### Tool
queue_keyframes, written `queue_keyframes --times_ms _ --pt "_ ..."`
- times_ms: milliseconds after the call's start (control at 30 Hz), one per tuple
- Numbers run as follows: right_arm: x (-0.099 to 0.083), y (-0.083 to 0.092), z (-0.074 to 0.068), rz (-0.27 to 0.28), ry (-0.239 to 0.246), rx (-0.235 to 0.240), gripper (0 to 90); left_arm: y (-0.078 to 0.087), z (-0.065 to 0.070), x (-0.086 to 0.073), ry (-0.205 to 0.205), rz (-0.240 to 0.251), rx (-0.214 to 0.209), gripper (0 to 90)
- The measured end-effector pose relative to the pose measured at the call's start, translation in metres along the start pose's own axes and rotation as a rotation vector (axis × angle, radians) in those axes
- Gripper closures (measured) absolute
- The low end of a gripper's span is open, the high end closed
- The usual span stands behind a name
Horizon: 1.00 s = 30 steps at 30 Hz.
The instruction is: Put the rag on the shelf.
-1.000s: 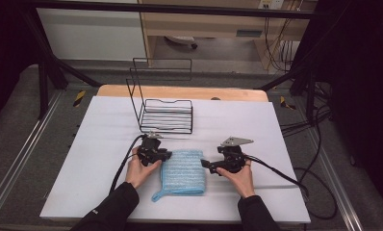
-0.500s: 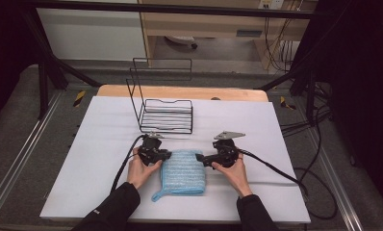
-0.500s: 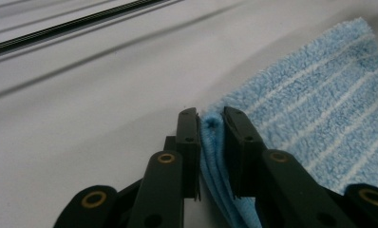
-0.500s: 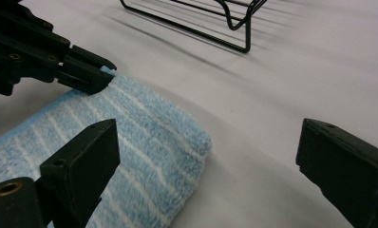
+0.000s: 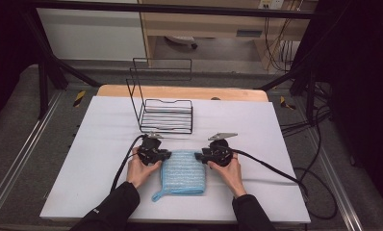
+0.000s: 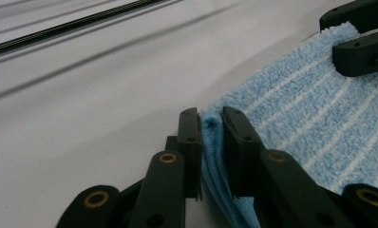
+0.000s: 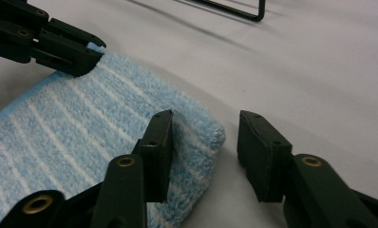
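A folded light-blue striped towel [image 5: 182,175] lies flat on the white table cover, its hanging loop toward the person. My left gripper [image 5: 166,155] is at the towel's far left corner; in the left gripper view its jaws [image 6: 211,126] are shut on that folded edge [image 6: 210,142]. My right gripper [image 5: 197,156] is at the far right corner. Its jaws have just been closing: in the right gripper view [image 7: 206,121] one jaw rests on top of the towel's corner [image 7: 201,130], while the other stands apart on the bare cover, with a gap left.
A black wire rack [image 5: 165,108] stands just beyond the towel, mid-table. The white cover [image 5: 276,134] spreads wide on both sides. Black cables [image 5: 271,168] trail from both grippers, the right one across the cover to the table's right edge.
The right gripper has slid left to the towel's far right corner and its jaws have narrowed around it. The left gripper has stayed on the far left corner.
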State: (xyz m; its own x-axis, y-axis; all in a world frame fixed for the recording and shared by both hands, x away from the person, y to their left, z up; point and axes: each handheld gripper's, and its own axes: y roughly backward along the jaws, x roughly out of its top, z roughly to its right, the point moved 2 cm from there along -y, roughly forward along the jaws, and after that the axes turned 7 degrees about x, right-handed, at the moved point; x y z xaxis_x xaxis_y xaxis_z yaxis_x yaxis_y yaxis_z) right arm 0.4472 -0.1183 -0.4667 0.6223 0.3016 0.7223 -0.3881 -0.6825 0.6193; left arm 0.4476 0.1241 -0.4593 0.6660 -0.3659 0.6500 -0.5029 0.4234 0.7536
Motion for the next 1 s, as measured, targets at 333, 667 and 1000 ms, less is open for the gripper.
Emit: queue_keyframes --times_ms 333,667,1000 --pt "-0.001 -0.002 -0.002 -0.018 -0.08 0.048 76.8 0.0 -0.001 -0.001 -0.003 0.012 -0.007 79.0" --pt "0.0 0.001 -0.004 -0.011 -0.068 0.053 81.2 0.004 -0.004 -0.002 0.037 0.037 -0.042 81.8" --pt "0.004 0.01 -0.009 0.043 -0.046 0.048 81.2 0.022 -0.003 0.001 0.031 0.107 -0.052 82.2"
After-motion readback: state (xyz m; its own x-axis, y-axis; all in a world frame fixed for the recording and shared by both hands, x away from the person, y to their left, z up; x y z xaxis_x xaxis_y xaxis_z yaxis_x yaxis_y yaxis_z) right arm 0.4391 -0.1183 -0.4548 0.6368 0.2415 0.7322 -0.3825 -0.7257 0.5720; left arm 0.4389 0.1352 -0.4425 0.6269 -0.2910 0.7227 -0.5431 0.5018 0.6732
